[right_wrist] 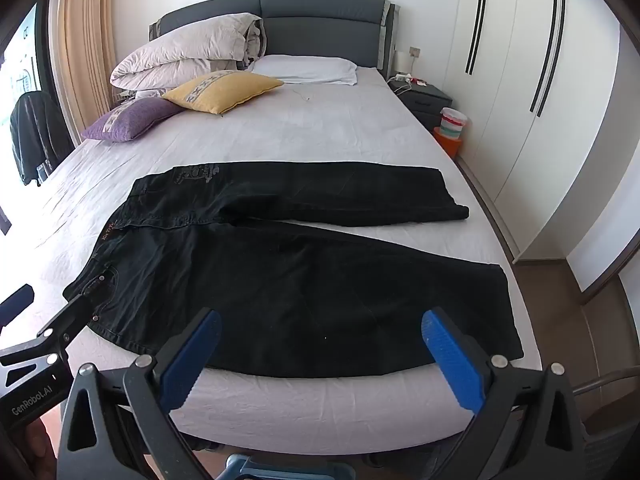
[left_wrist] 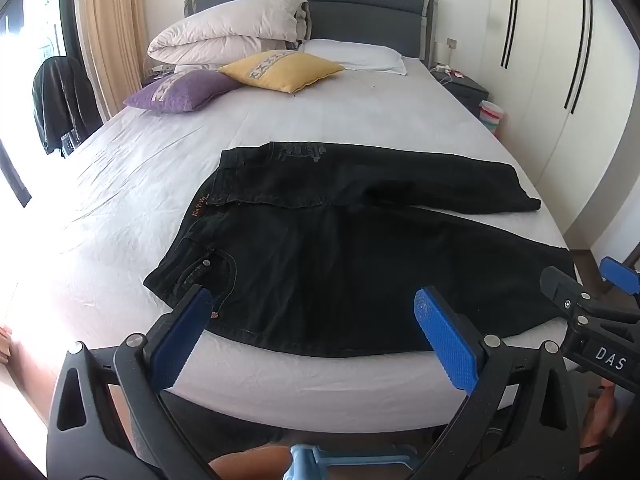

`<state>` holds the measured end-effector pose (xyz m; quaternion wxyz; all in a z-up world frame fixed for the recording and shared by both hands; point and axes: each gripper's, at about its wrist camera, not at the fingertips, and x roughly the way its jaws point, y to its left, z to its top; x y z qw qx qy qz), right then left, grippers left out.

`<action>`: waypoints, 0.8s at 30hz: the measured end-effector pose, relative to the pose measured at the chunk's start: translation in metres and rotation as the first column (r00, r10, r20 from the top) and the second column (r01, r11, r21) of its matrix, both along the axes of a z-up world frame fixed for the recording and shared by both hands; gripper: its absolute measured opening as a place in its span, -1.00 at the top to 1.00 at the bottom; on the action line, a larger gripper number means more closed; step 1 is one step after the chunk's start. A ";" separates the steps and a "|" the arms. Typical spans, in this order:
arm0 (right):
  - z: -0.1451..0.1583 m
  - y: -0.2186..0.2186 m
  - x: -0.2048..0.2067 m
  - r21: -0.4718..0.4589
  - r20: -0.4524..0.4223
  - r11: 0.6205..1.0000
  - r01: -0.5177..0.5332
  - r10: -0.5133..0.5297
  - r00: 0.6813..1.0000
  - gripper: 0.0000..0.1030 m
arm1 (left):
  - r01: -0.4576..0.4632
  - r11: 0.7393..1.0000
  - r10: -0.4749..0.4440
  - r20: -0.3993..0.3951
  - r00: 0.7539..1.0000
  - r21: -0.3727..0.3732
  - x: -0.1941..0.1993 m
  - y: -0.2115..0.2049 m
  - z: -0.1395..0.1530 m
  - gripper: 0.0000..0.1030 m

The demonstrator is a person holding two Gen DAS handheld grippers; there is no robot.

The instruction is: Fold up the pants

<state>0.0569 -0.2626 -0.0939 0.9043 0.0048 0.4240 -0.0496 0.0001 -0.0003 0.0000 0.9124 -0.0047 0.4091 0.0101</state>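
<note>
Pants flat on bed, both hand-held grippers wide; orange tub only in right view.

black pants lie spread on the bed; left tongs gape above their near edge

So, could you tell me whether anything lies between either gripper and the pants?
Nothing visible does. The pants lie spread on the bed, with nothing on top of them. The left gripper and right gripper are both open at the near edge. The cushions sit far off by the headboard.
</note>
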 end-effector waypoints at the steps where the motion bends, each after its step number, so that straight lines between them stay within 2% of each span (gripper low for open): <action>1: 0.000 0.000 0.000 0.000 0.002 1.000 0.000 0.000 1.000 -1.00 | 0.000 1.000 0.000 0.005 1.000 0.003 0.000 0.000 0.000 -1.00; 24: -0.002 0.000 -0.001 0.003 0.008 1.000 -0.002 0.002 1.000 -1.00 | -0.009 1.000 0.009 -0.001 1.000 0.000 -0.004 0.003 -0.003 -1.00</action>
